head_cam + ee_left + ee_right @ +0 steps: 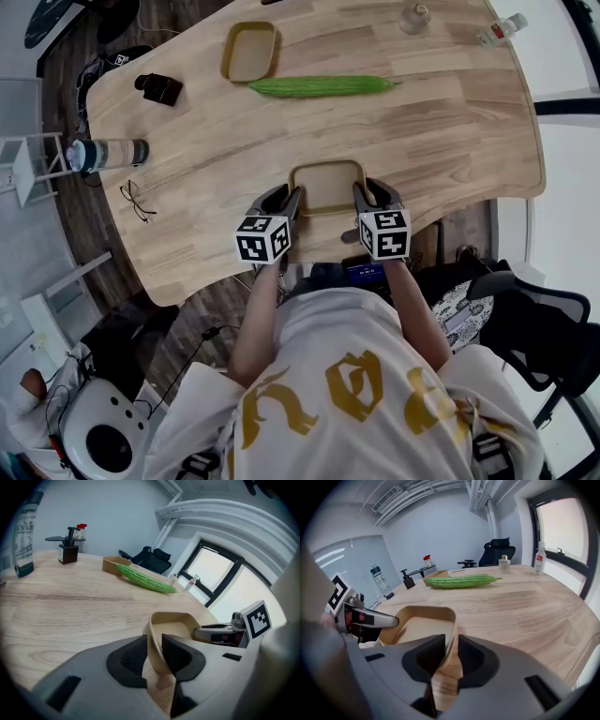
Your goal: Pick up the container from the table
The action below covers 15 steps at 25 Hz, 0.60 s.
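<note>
At the near table edge: a tan, shallow, rectangular container (326,186) rests flat on the light wooden table (450,122), straight ahead of me between my two grippers.
Left gripper (153,644): clenched on the container's left wall; the thin wall runs slantwise between my dark ribbed pads (129,656).
Right gripper (451,641): grasping the right wall, which fills the narrow slot between the pads.
Hidden by me: the container's near corners lie under my grey jaw bodies in both gripper views. In the head view the black-and-white marker cubes (262,238) cover most of each gripper, and my torso covers the table's near rim.
Cut off: the clear labelled bottle (108,152) is clipped by the dark frame edge in the left gripper view, and its print is unreadable.
Farther out: a long green bumpy gourd (322,86) lies well apart from the container, just beside a second tan tray (250,51).
Hard to make out: the two small clear bottles (416,17) at the far edge are too small to tell their contents.
</note>
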Each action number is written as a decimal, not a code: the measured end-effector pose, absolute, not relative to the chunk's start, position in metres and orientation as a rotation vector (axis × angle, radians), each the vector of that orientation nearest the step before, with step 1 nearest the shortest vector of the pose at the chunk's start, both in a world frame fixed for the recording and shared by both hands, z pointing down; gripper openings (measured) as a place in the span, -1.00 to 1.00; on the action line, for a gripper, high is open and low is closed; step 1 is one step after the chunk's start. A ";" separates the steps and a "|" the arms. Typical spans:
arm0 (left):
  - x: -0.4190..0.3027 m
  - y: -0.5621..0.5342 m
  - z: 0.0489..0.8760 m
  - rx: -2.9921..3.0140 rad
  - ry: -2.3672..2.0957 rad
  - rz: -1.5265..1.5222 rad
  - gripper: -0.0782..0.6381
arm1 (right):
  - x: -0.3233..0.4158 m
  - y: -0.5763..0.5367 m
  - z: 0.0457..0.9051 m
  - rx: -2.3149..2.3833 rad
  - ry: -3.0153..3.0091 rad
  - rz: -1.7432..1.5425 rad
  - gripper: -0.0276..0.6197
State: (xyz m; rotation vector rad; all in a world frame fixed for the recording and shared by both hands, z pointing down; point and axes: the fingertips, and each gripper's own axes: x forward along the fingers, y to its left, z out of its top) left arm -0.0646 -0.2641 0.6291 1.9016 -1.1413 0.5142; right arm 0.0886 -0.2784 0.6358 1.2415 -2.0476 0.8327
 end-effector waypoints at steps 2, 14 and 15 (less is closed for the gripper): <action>-0.062 -0.265 0.628 1.896 -1.135 0.513 -0.58 | 0.086 -0.279 0.636 1.232 -2.045 0.818 -0.74; -0.063 -0.272 0.618 1.903 -1.128 0.541 -0.61 | 0.085 -0.282 0.626 1.239 -2.034 0.819 -0.77; -0.063 -0.272 0.616 1.907 -1.130 0.537 -0.61 | 0.085 -0.283 0.623 1.242 -2.038 0.816 -0.77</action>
